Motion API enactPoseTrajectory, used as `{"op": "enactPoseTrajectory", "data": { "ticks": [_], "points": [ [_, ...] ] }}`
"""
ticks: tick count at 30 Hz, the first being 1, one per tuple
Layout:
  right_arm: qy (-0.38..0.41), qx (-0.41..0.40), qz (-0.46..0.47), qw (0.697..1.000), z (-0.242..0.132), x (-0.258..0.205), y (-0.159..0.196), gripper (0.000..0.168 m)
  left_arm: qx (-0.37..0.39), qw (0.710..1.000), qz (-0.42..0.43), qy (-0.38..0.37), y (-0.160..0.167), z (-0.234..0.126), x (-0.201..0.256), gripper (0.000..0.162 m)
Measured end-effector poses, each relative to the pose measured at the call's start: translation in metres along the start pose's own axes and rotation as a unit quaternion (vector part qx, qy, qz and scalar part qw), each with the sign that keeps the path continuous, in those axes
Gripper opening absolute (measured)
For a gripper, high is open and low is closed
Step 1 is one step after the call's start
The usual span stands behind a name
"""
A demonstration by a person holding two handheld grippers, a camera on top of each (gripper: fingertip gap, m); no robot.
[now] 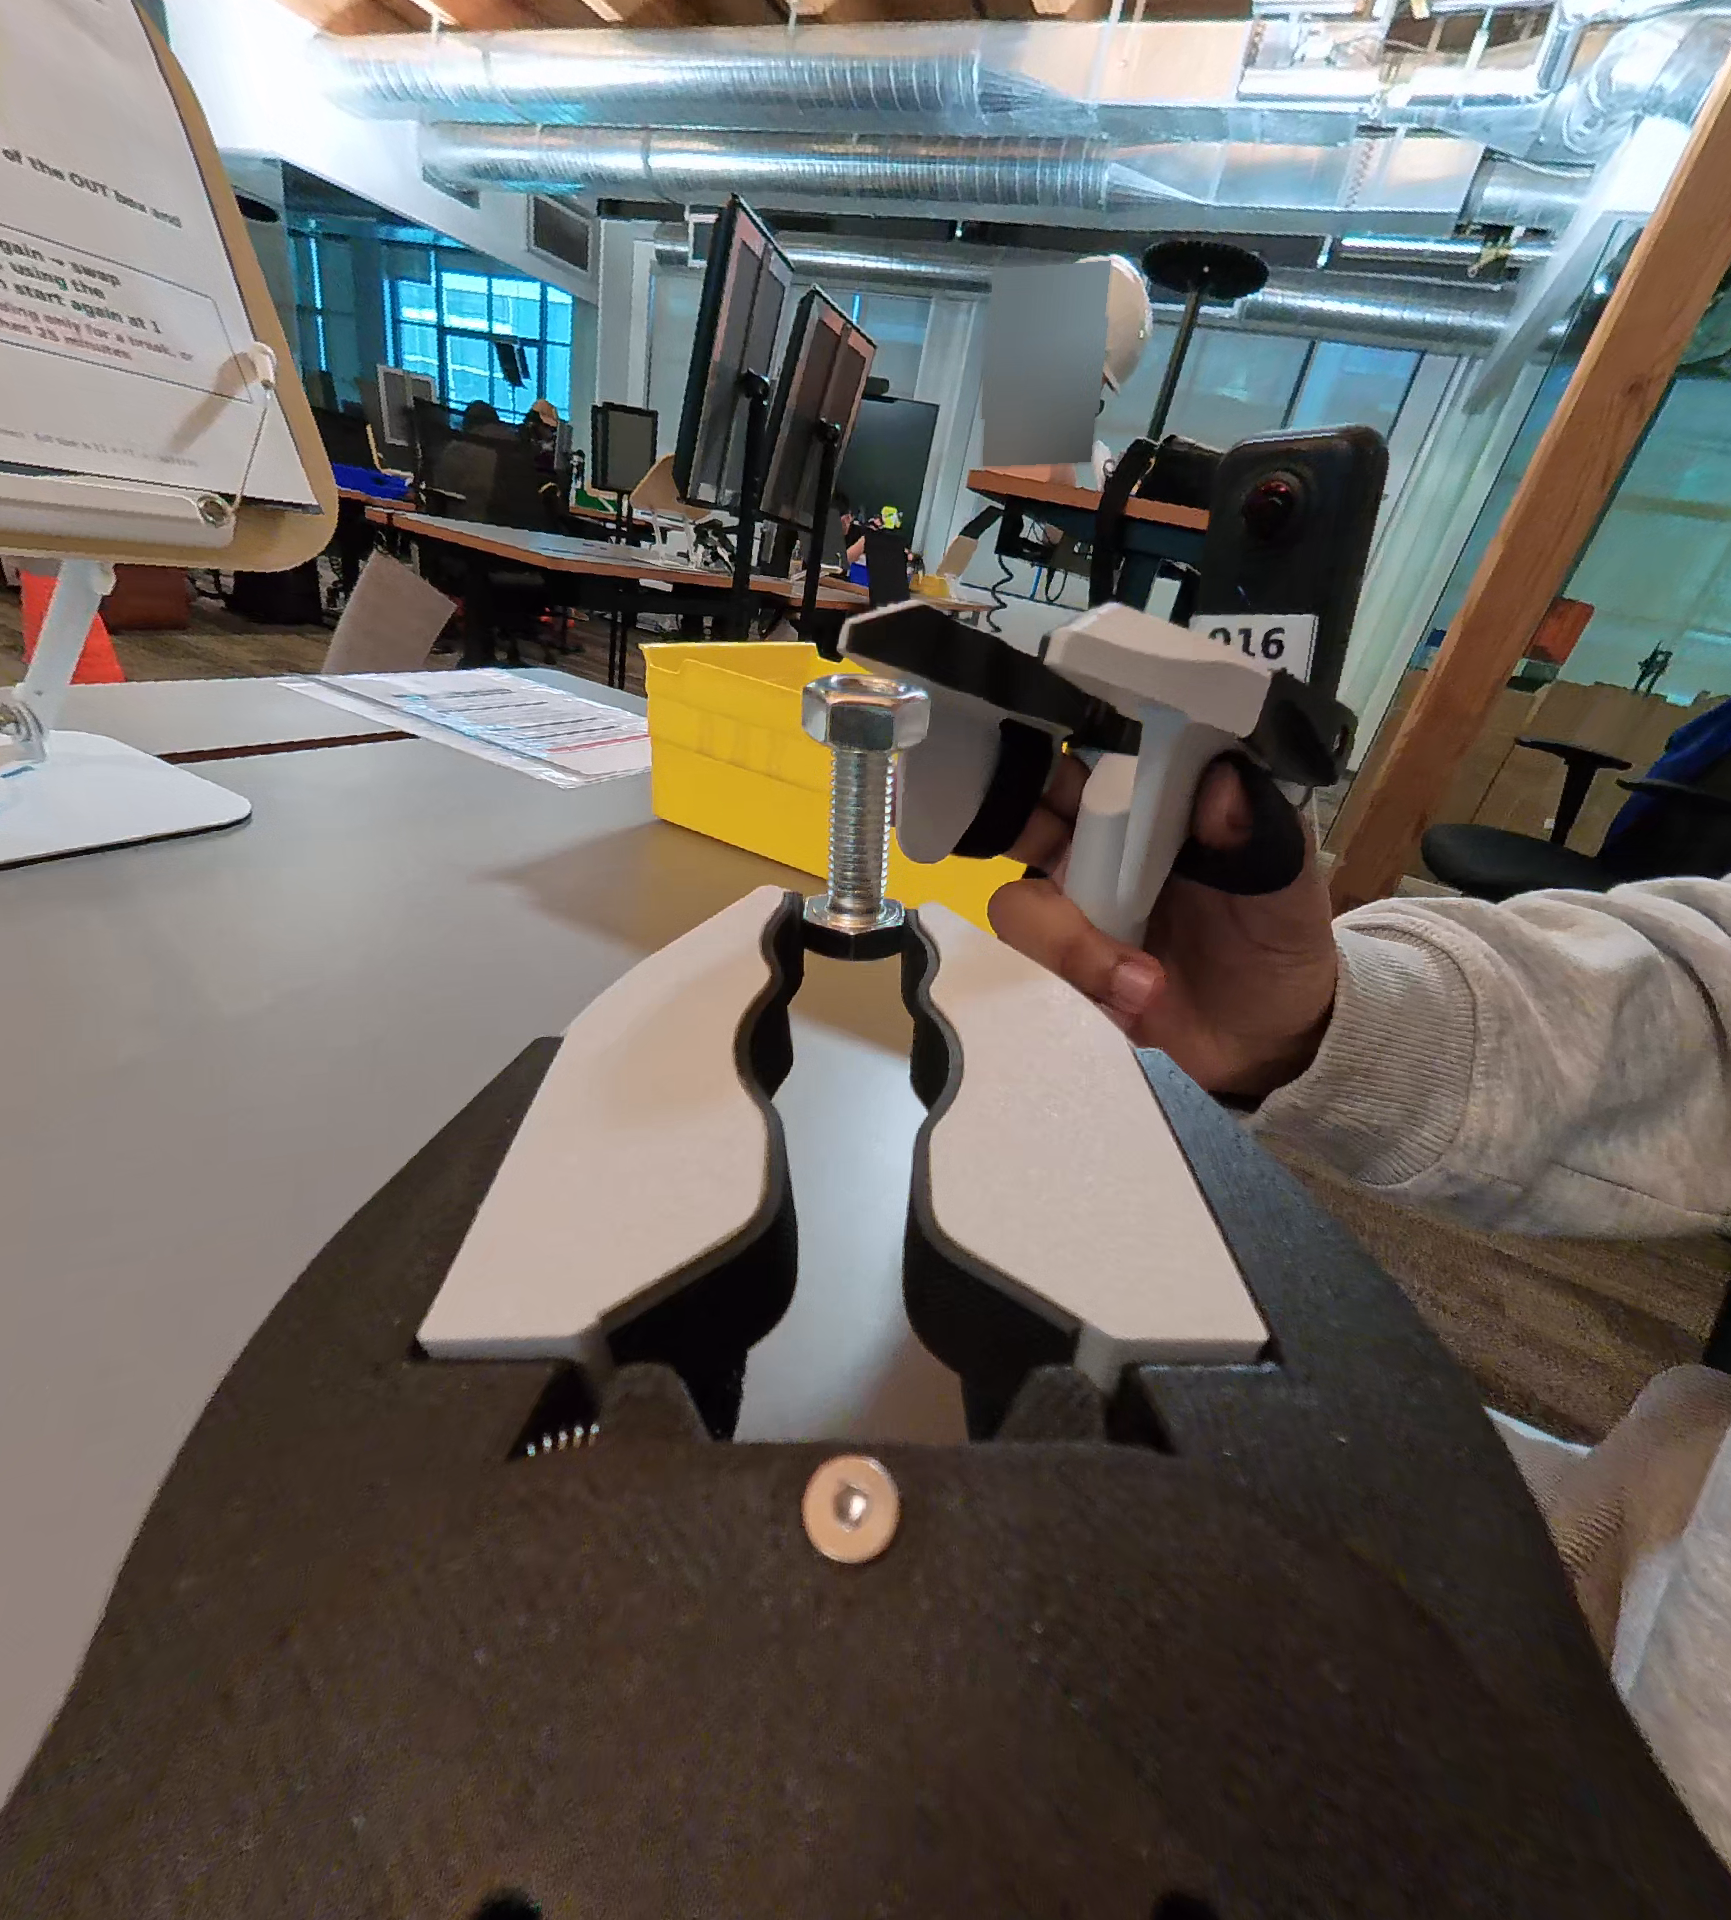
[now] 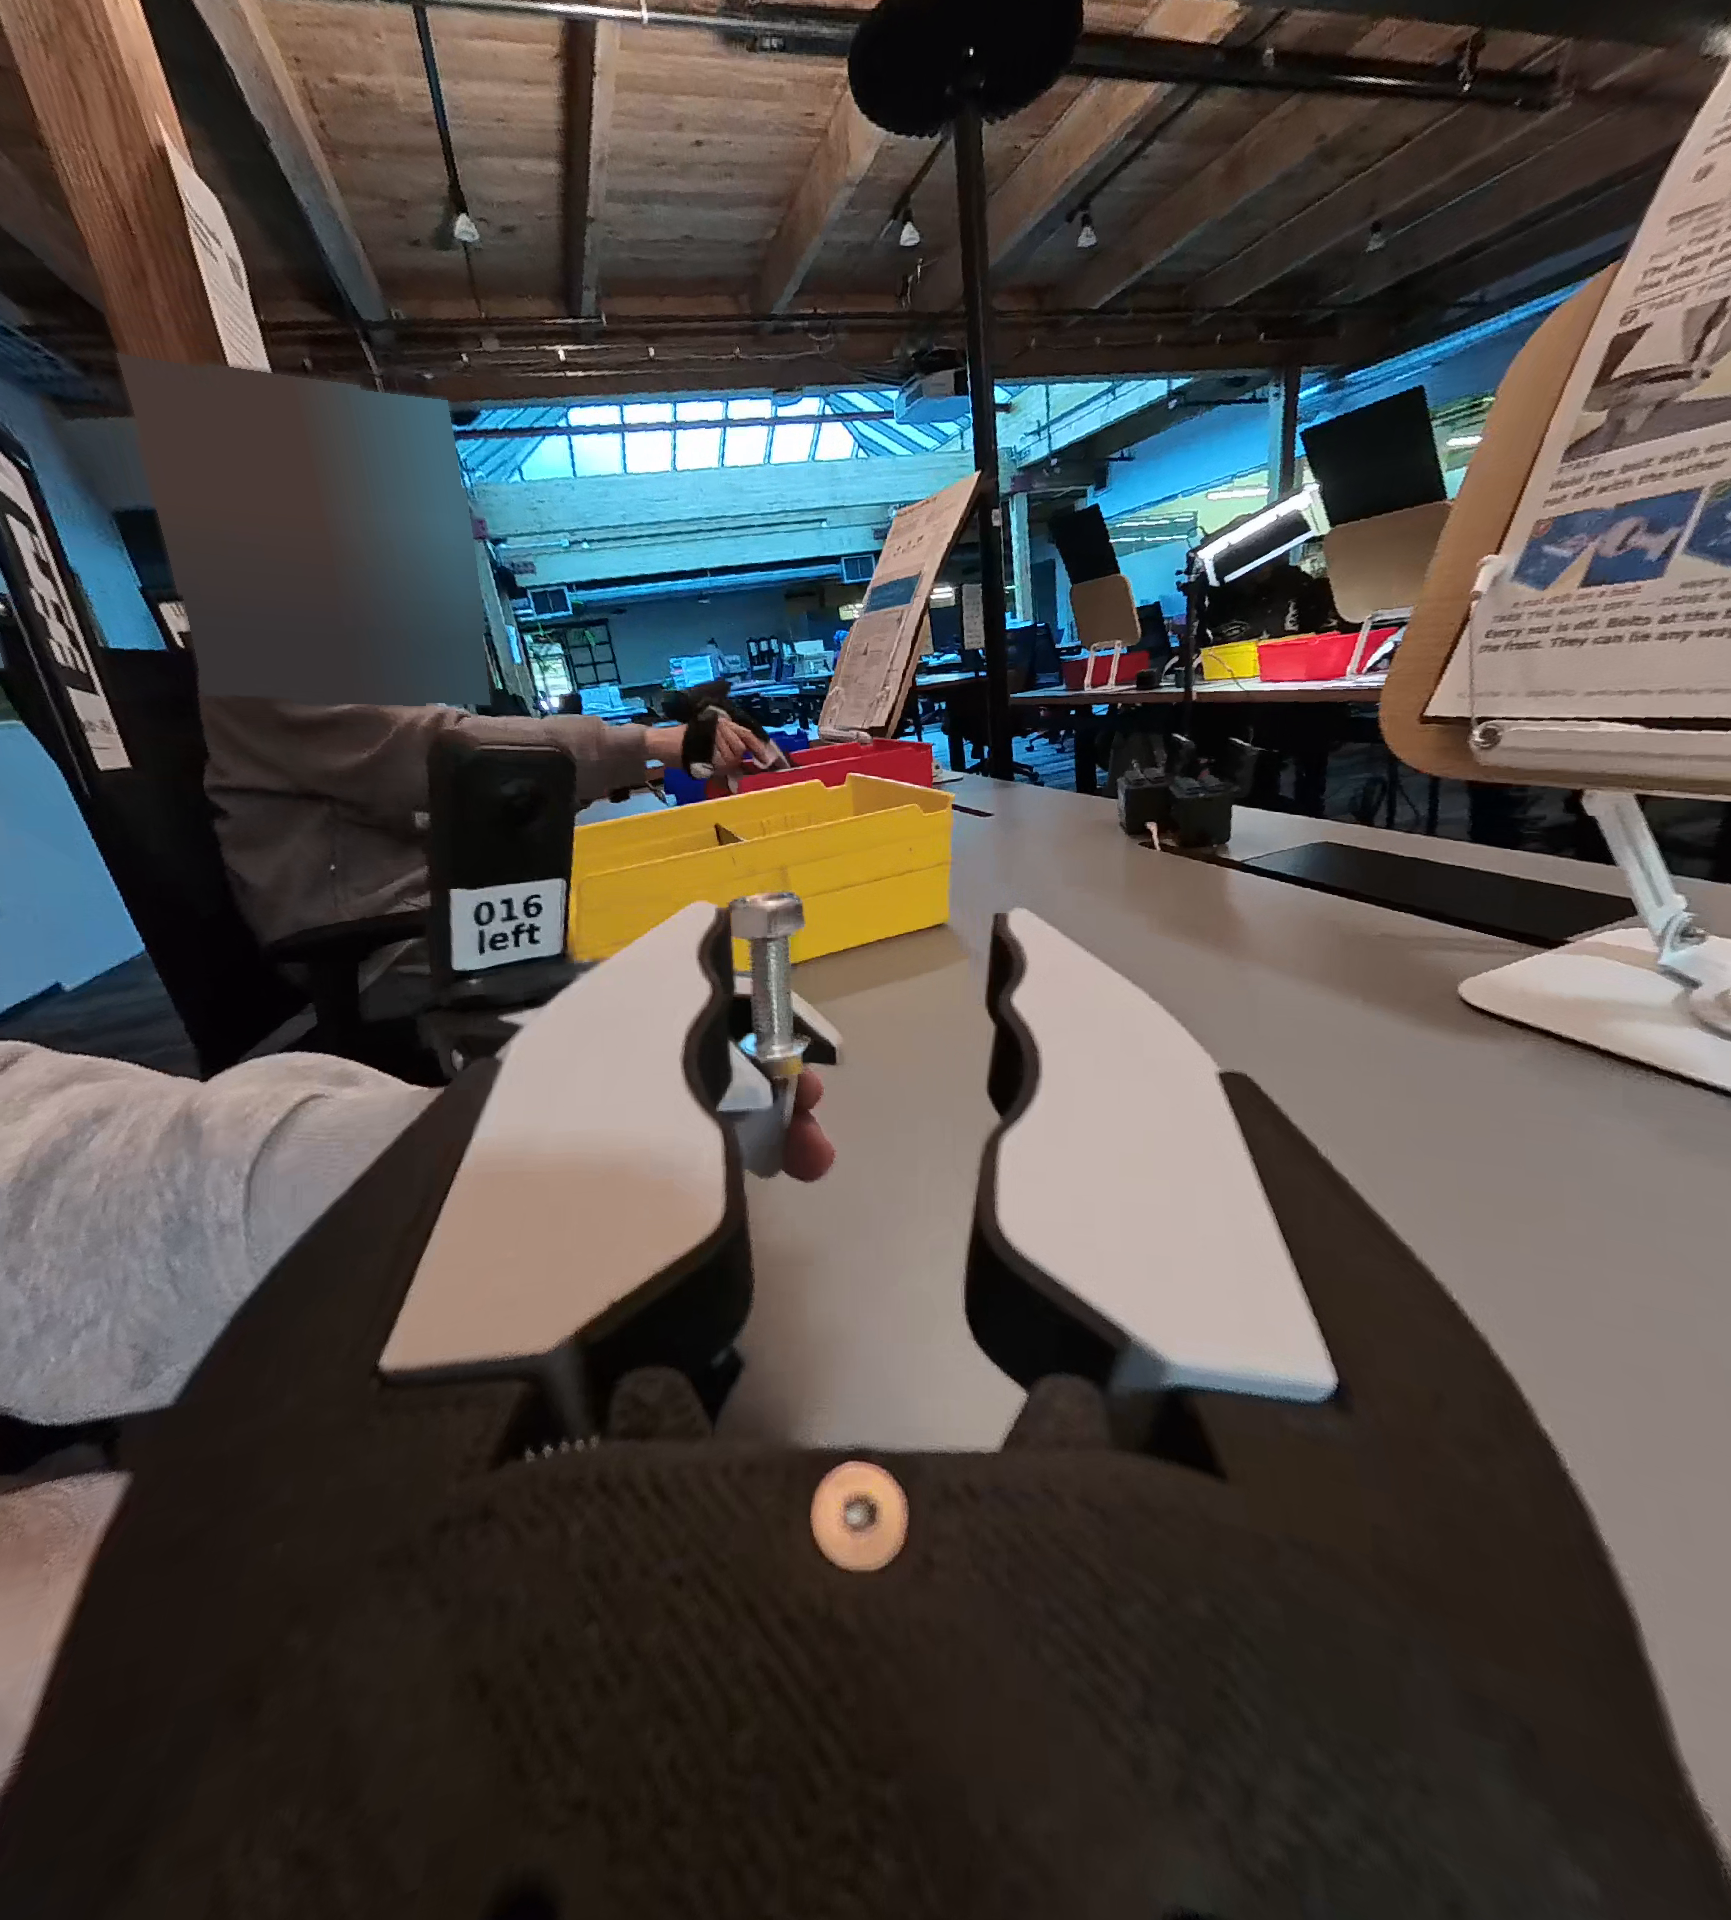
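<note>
My left gripper [image 1: 853,925] is shut on a steel nut [image 1: 853,916] threaded on the lower end of a bolt [image 1: 861,800]. The bolt stands upright, hex head on top, above the grey table [image 1: 269,987]. My right gripper [image 1: 944,727], held by a hand in a grey sleeve, is just right of the bolt head, apart from it. In the right wrist view the right gripper [image 2: 856,925] is open and empty. There the bolt [image 2: 769,987] stands between its fingers, close to the left finger [image 2: 612,1091], with the left gripper's tips [image 2: 788,1049] holding it from below.
A yellow bin [image 1: 726,748] stands on the table behind the bolt; it also shows in the right wrist view [image 2: 767,862], with a red bin [image 2: 840,764] beyond it. A sheet holder on a white stand [image 1: 61,312] [image 2: 1671,416] is at the side. Another person [image 2: 341,810] sits across. The left gripper's tips are roughly 6 cm from the right gripper's.
</note>
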State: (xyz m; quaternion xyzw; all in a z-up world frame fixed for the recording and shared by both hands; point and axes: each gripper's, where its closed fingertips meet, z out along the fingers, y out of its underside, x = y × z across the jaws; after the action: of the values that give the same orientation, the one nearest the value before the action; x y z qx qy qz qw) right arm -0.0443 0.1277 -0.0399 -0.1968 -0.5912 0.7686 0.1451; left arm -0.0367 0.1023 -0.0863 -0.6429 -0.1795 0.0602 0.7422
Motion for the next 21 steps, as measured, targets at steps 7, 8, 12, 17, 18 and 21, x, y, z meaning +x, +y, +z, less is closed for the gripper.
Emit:
{"op": "enactPoseTrajectory", "data": {
  "ticks": [7,8,12,17,18,21],
  "points": [
    [0.062,-0.02,-0.052,0.997,-0.007,0.002,-0.001,0.02,0.0,1.0,0.004,-0.004,0.0,0.002,-0.004,0.018],
    [0.09,-0.027,-0.065,0.993,-0.009,0.009,0.003,0.013,-0.001,1.0,0.003,-0.004,0.0,0.002,-0.005,0.018],
    [0.065,-0.022,-0.064,0.996,-0.011,-0.005,-0.006,0.0,-0.003,1.0,0.008,-0.004,0.0,0.005,-0.005,0.018],
    [0.058,-0.024,-0.121,0.991,-0.01,-0.023,-0.011,0.002,-0.007,1.0,0.011,-0.004,0.002,0.008,-0.007,0.018],
    [0.053,-0.022,-0.148,0.987,-0.009,-0.032,-0.015,0.0,-0.009,1.0,0.013,-0.005,0.002,0.009,-0.008,0.018],
    [0.049,-0.064,-0.18,0.98,-0.003,-0.039,-0.001,0.0,-0.01,1.0,0.012,-0.004,0.003,0.01,-0.009,0.018]
  ]
}}
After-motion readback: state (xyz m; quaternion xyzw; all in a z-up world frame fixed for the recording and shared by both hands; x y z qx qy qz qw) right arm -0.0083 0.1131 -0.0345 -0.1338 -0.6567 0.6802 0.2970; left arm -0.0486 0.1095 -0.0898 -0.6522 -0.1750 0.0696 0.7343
